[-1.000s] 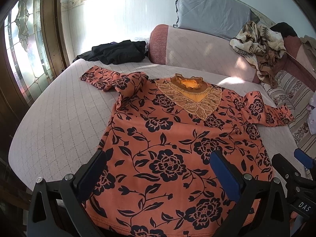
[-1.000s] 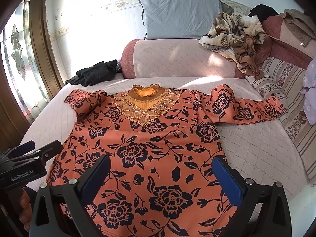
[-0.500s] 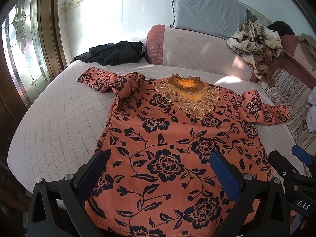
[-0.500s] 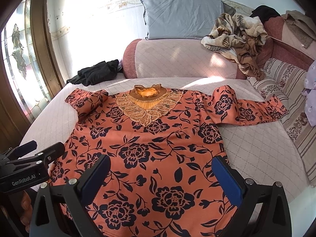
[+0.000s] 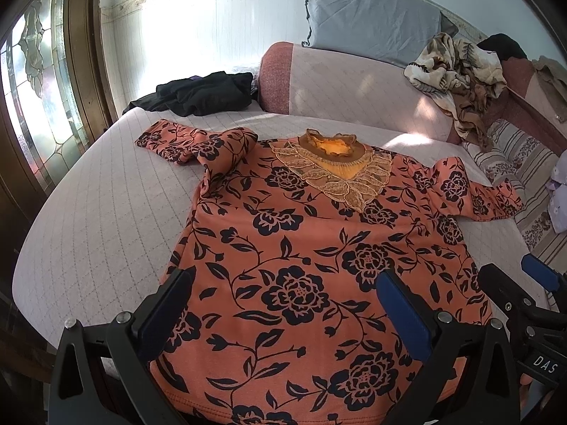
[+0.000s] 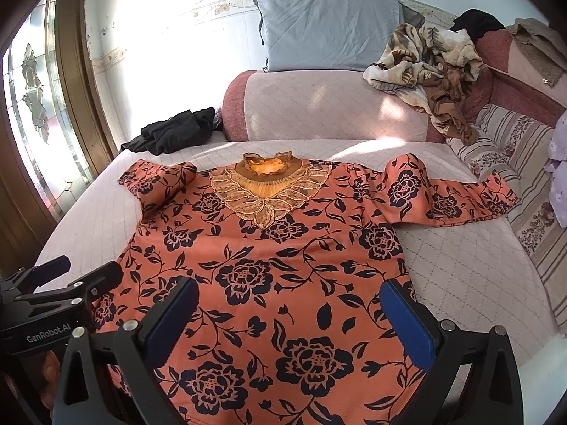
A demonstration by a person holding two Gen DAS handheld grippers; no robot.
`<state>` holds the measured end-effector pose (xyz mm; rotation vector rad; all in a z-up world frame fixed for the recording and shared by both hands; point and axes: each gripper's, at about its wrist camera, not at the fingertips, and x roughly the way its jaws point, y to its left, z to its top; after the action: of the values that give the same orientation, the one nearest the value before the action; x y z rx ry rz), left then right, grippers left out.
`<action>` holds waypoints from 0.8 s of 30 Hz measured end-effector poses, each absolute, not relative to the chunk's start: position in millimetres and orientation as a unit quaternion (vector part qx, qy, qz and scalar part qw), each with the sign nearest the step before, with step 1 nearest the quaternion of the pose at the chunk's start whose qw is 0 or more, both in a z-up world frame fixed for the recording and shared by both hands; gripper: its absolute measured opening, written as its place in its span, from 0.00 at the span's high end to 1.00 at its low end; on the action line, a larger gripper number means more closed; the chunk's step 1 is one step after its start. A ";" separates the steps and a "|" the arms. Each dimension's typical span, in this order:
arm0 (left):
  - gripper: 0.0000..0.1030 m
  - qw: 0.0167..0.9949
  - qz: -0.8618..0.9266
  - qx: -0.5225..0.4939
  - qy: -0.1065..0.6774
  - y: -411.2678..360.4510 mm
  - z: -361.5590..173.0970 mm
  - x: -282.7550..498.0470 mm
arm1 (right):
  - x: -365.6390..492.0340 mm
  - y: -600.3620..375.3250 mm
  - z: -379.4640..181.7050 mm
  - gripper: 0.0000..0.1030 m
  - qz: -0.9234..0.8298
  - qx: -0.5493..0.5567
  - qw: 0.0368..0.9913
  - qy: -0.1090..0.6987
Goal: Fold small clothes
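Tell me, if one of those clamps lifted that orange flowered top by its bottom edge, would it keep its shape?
Probably not. The orange flowered top lies limp on the bed and its sleeve is already bunched, so it would likely sag and drape. It looks thin, so probably light. The lace collar may hang a little stiffer.

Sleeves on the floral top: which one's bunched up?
The left sleeve, on the window side, doubled over near the shoulder; the right sleeve lies stretched toward the striped cushion.
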<state>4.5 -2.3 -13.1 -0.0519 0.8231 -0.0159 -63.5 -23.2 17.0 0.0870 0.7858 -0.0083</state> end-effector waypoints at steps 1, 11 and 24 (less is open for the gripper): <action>0.00 0.916 -0.008 -0.025 0.401 -2.3 -13.6 5.1 | -62.9 -23.0 16.6 0.00 -0.004 0.043 0.923 0.383; 0.00 0.910 -0.005 -0.032 0.414 2.9 -26.1 14.8 | -54.8 -30.7 10.7 0.00 -0.006 0.061 0.918 0.391; 0.00 0.909 -0.001 -0.019 0.416 -4.5 -27.0 24.0 | -45.5 -32.7 6.2 0.00 -0.006 0.059 0.918 0.392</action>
<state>24.0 -4.5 -27.0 -0.0395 0.8581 -0.0027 -45.5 -32.7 6.2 0.1210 0.8069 -0.0124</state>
